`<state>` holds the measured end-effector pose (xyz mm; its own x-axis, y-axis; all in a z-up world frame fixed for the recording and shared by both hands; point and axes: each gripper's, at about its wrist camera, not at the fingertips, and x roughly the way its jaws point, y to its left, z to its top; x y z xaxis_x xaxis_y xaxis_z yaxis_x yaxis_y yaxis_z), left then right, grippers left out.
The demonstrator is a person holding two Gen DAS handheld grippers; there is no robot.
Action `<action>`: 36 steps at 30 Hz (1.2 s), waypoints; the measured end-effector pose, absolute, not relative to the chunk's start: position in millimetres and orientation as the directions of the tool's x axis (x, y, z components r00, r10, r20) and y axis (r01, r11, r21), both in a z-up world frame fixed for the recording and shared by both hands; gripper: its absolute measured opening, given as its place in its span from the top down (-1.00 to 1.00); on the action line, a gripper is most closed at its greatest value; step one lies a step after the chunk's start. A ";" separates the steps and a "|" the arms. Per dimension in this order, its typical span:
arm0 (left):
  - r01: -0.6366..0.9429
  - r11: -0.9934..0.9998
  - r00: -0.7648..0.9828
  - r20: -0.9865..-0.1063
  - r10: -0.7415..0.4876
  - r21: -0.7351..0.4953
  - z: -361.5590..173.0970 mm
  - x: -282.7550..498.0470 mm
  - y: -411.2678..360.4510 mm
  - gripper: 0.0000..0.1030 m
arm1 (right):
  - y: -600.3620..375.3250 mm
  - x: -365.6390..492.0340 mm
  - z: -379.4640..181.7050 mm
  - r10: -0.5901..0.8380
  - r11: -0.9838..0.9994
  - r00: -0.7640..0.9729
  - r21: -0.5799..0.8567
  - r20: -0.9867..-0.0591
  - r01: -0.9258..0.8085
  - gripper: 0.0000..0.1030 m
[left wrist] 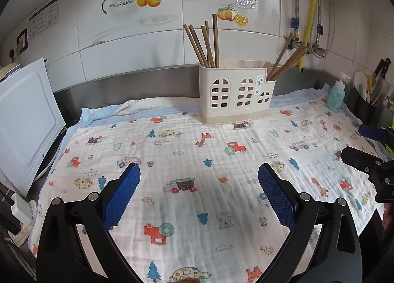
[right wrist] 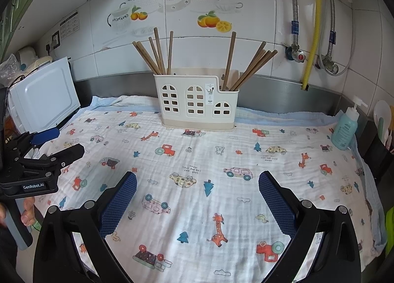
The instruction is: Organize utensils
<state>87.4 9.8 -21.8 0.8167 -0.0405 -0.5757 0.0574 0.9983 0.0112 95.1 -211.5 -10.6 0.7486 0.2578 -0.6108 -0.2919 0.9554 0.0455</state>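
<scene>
Right wrist view puts the cream plastic house-shaped utensil holder (right wrist: 197, 101) straight ahead of your right gripper (right wrist: 197, 184), well apart across the printed cloth (right wrist: 221, 159), brown wooden chopsticks (right wrist: 251, 68) standing upright; both grippers, left gripper (left wrist: 199, 176) included, gape wide and empty.

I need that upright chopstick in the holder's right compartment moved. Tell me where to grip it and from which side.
Grip the upright chopstick on its bare upper shaft, well above the holder rim, coming from the front with the right gripper. It stands nearly vertical, apart from the leaning chopsticks to its right, so there is probably room around it.
</scene>
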 end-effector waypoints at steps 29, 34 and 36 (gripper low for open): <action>0.079 0.997 0.816 -0.576 -0.052 0.021 -21.3 85.4 4.5 -0.87 | -210.9 94.5 -9.7 0.263 0.954 0.748 0.049 -0.609 -0.295 -0.86; 0.082 0.996 0.815 -0.576 -0.055 0.022 -21.4 85.3 4.4 -0.87 | -211.0 94.0 -9.8 0.262 0.955 0.749 0.048 -0.609 -0.294 -0.86; 0.082 0.996 0.815 -0.577 -0.053 0.024 -21.5 85.1 4.3 -0.87 | -210.9 93.9 -9.4 0.263 0.954 0.749 0.050 -0.608 -0.295 -0.86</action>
<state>85.1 4.3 -21.5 0.8147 -0.0535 -0.5774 0.0821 0.9963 0.0236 93.9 -210.9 -9.4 0.7494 0.2631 -0.6076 -0.2949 0.9543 0.0495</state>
